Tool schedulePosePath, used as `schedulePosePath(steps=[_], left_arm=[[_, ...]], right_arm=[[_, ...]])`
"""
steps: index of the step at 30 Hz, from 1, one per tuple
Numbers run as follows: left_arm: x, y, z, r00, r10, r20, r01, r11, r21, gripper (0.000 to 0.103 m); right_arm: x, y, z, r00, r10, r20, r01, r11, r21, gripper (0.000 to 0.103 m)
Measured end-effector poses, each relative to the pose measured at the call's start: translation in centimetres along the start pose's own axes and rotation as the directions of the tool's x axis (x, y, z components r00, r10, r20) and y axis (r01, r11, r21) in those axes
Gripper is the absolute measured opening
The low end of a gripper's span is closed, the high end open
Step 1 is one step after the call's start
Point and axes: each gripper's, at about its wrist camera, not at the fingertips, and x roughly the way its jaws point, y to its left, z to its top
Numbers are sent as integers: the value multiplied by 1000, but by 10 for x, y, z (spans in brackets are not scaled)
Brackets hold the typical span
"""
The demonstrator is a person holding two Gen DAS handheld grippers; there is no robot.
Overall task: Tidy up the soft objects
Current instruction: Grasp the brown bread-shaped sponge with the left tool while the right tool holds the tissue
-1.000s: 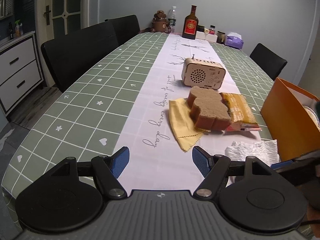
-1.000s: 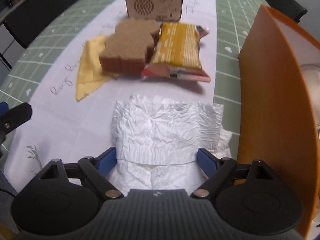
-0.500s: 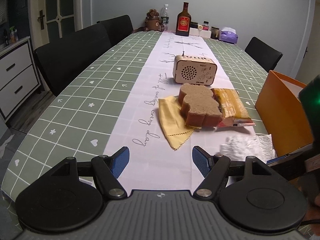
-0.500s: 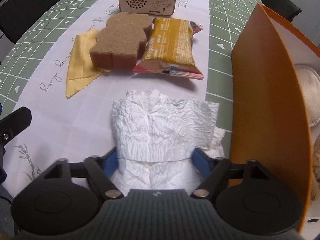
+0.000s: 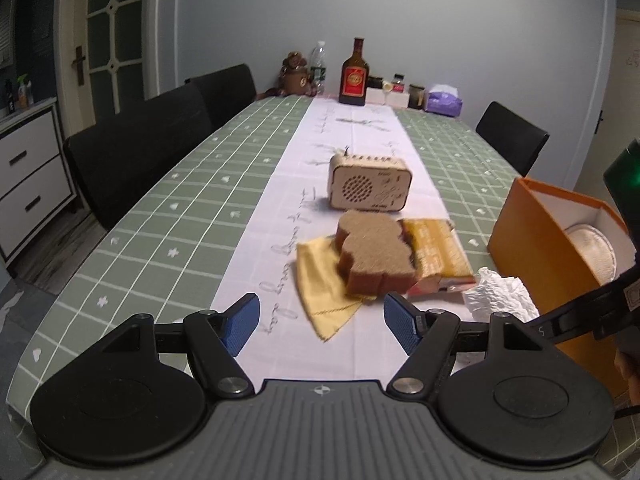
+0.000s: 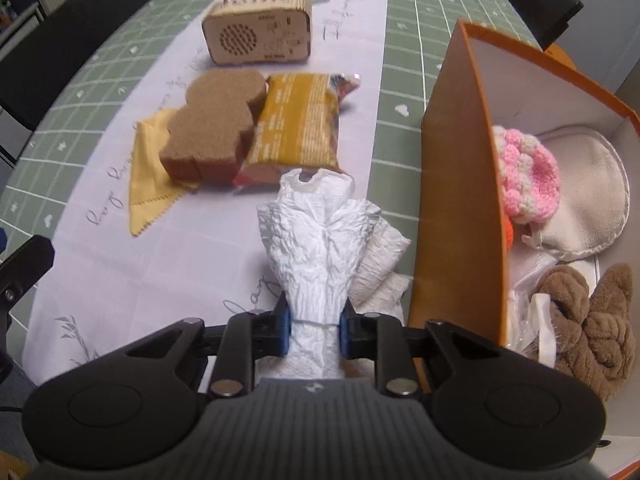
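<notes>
My right gripper (image 6: 314, 330) is shut on a crumpled white paper towel (image 6: 320, 240) and holds it bunched up just left of the orange box (image 6: 452, 184); the towel also shows in the left wrist view (image 5: 500, 292). The box holds a pink crocheted piece (image 6: 528, 176), a white pouch (image 6: 588, 196) and a brown plush (image 6: 588, 320). A brown sponge (image 6: 212, 124) lies on a yellow cloth (image 6: 150, 184), beside a yellow snack packet (image 6: 298, 120). My left gripper (image 5: 320, 324) is open and empty above the table's near edge, short of the yellow cloth (image 5: 324, 292).
A wooden radio (image 5: 368, 186) stands behind the sponge (image 5: 372, 256). Bottles (image 5: 354, 74), jars and a tissue pack (image 5: 444, 100) sit at the table's far end. Black chairs (image 5: 140, 148) line the left side, and one stands at the right (image 5: 512, 136).
My right gripper closed on the paper towel and lifted it, bunching it. The view now looks into the orange box. My left gripper stayed open and drew back slightly.
</notes>
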Motion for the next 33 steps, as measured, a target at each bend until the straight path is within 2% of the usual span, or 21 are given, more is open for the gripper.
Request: schedulePosePath(steps=[4,7,10,14,17,20,23,28,31,33], left_arm=[[-1,-8,11,999,-2,49,0,999,51,84],[9,-11,18,997,14,70,-21,995,94,85],[28,-7,23,997,40,66,-46,994,102,85],[64,2,21,998,53,19,-56,979,195,85],[87,14,25,997,55,-49,-48,988,148,85],[94,18,31,997,-41,-63,46,995,83,85],[102,8,34,988,-137,-66,143,985,95,89],[122,-19,31,982,-163,-92,173,978,114,90],[134,-35,28,982,-157,-103,172,973,154,90],[144,-41,27,981,-147,-125,166,974,156,91]], right_arm=[[-12,-4,-10,996,67,53,-66,998,-11,21],[-21,-10,-17,985,144,95,-146,989,19,21],[-28,-14,-23,971,174,164,-180,984,19,21],[-29,-20,-30,950,223,219,-241,969,55,21],[-29,-22,-37,926,264,270,-294,953,75,21],[-27,-17,-45,910,265,319,-301,951,68,21],[-22,-7,-49,913,246,325,-277,959,53,21],[-31,-1,-62,890,135,435,-180,981,65,21],[-34,-8,-69,883,129,452,-188,978,89,21],[-35,-10,-69,886,141,441,-198,976,86,21]])
